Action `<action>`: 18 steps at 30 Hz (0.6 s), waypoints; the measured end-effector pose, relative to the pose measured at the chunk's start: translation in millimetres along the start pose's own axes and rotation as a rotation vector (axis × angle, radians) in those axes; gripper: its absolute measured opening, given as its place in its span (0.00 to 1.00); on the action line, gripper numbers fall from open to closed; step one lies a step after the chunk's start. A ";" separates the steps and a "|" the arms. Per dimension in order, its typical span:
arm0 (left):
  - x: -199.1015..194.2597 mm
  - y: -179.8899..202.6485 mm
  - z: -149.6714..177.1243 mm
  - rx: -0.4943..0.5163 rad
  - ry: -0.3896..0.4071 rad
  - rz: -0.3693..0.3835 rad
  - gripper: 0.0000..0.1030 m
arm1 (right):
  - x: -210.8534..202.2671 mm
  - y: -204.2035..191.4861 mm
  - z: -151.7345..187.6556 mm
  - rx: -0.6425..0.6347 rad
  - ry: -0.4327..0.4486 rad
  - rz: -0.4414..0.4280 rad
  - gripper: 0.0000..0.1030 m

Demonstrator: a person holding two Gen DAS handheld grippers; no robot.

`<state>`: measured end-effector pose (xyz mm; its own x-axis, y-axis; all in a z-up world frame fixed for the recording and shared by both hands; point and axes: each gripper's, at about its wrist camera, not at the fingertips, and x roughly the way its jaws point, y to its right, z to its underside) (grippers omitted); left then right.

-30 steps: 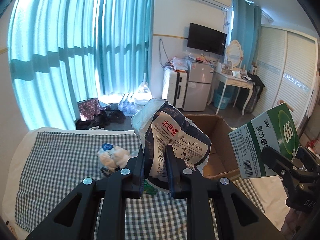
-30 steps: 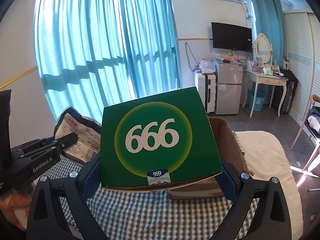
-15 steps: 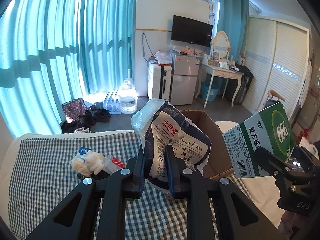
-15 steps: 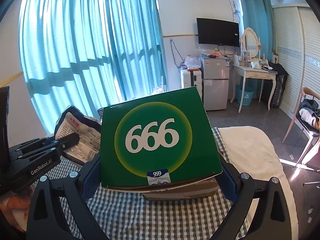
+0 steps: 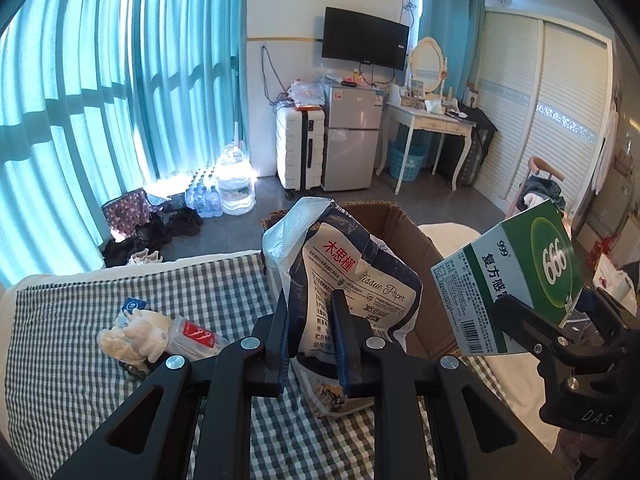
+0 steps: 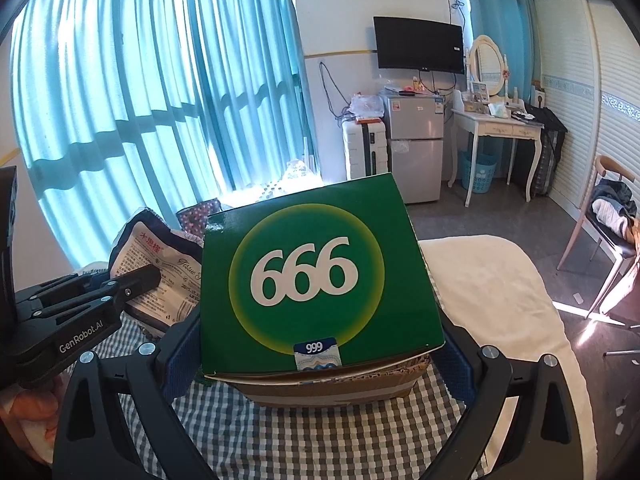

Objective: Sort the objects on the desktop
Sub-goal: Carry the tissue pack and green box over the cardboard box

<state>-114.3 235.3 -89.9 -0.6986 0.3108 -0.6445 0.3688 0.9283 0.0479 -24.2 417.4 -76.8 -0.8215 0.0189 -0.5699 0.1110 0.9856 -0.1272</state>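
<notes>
My left gripper [image 5: 310, 312] is shut on a white and navy tissue paper pack [image 5: 356, 276], held upright above the checked tablecloth [image 5: 80, 320] just in front of an open cardboard box [image 5: 404, 232]. My right gripper [image 6: 320, 320] is shut on a green medicine box [image 6: 316, 276] marked 999, gripped by its two sides and held over the same cardboard box [image 6: 332, 388]. In the left wrist view the green box [image 5: 516, 280] hangs at the right. In the right wrist view the tissue pack [image 6: 156, 264] and the left gripper [image 6: 148, 280] show at the left.
A crumpled white wad [image 5: 132, 336] and a clear packet with a red label [image 5: 192, 332] lie left on the cloth. A white cushion [image 6: 496, 280] lies right of the box. Beyond the table are a suitcase [image 5: 300, 152], a small fridge [image 5: 352, 136] and a chair [image 6: 604, 232].
Both grippers have moved to the right and a little down with their loads. The cardboard box now sits directly behind the tissue pack and under the green box.
</notes>
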 end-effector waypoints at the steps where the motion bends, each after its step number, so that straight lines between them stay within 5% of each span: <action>1: 6.1 1.0 -0.7 0.001 -0.008 0.003 0.18 | 4.0 1.9 0.4 0.001 -0.005 0.002 0.94; 18: 107.7 1.3 -19.1 0.015 -0.124 0.037 0.18 | 90.9 20.9 2.4 -0.023 -0.131 0.021 0.94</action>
<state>-200.7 273.9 -144.8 -0.6037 0.3160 -0.7319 0.4022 0.9134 0.0626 -95.2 439.3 -133.2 -0.7386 0.0187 -0.6739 0.1134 0.9888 -0.0968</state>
